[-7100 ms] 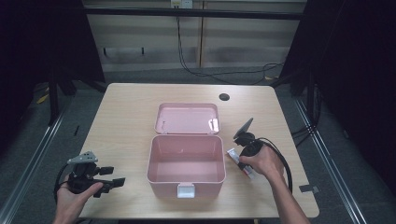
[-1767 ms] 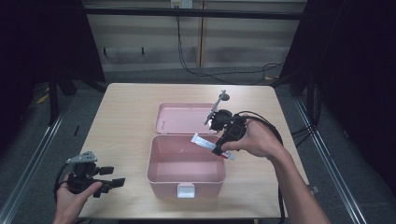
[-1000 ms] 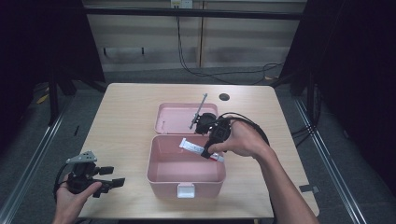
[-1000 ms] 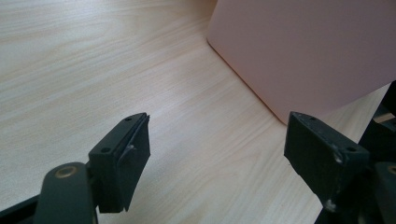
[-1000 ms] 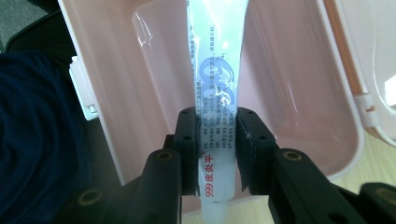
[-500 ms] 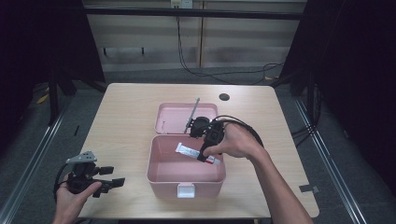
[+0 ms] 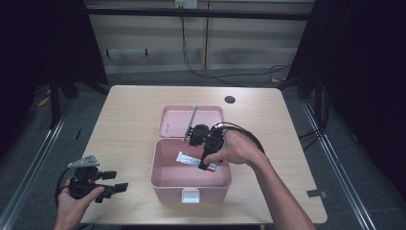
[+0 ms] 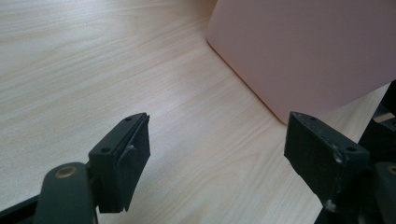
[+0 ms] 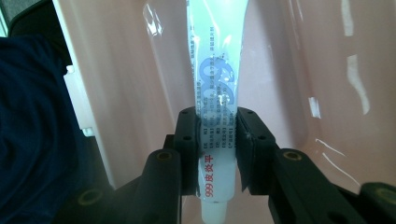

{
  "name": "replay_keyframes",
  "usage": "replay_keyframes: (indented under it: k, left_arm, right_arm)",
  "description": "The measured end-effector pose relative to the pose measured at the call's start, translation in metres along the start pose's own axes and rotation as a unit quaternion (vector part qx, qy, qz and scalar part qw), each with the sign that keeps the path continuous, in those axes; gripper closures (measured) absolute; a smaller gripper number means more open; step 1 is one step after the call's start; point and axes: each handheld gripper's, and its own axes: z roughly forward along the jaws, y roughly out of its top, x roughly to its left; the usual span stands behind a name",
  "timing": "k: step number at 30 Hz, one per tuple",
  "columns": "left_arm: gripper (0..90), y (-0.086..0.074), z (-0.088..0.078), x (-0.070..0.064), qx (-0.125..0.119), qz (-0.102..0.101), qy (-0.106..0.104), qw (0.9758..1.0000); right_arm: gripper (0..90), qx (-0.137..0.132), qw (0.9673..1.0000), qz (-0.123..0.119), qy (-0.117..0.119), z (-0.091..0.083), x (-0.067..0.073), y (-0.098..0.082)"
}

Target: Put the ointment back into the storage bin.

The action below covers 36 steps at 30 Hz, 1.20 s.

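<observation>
Holding: the right tool [image 7: 207, 155] is clenched on a white ointment tube [image 9: 215, 93], its jaws pinching the tube near the cap end, with the crimped end pointing away.
Tube location: in the high view it hangs inside the open pink storage box [image 7: 165, 175], over the box floor; whether it touches the floor I cannot tell.
Left tool: the left tool [image 8: 217, 154] rests released and empty, jaws wide apart above the desk [image 8: 70, 56], just beside the box's outer wall.
Slip risk: the tube is smooth and soft, so a hard squeeze may buckle it or push ointment toward the cap.
Drop risk: letting go while tilted could leave the tube leaning on the wall.
Box risk: nothing steadies the box, so a knock from the right tool could shove it, or bump the lid [image 7: 210, 115] lying behind.
</observation>
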Motion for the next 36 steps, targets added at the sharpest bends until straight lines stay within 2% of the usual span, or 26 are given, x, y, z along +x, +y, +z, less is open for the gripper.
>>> replay_keyframes:
  k: [23, 36]
  left_arm:
    - [22.4, 0.000, 0.000, 0.000, 0.000, -0.001, 0.000, 1.0000]
    - [22.4, 0.000, 0.000, 0.000, -0.001, -0.001, 0.000, 1.0000]
  right_arm:
    - [71.9, 0.034, 0.9990, -0.018, 0.022, 0.036, 0.007, 0.011]
    - [71.9, 0.042, 0.9981, -0.029, 0.034, 0.055, 0.007, 0.016]
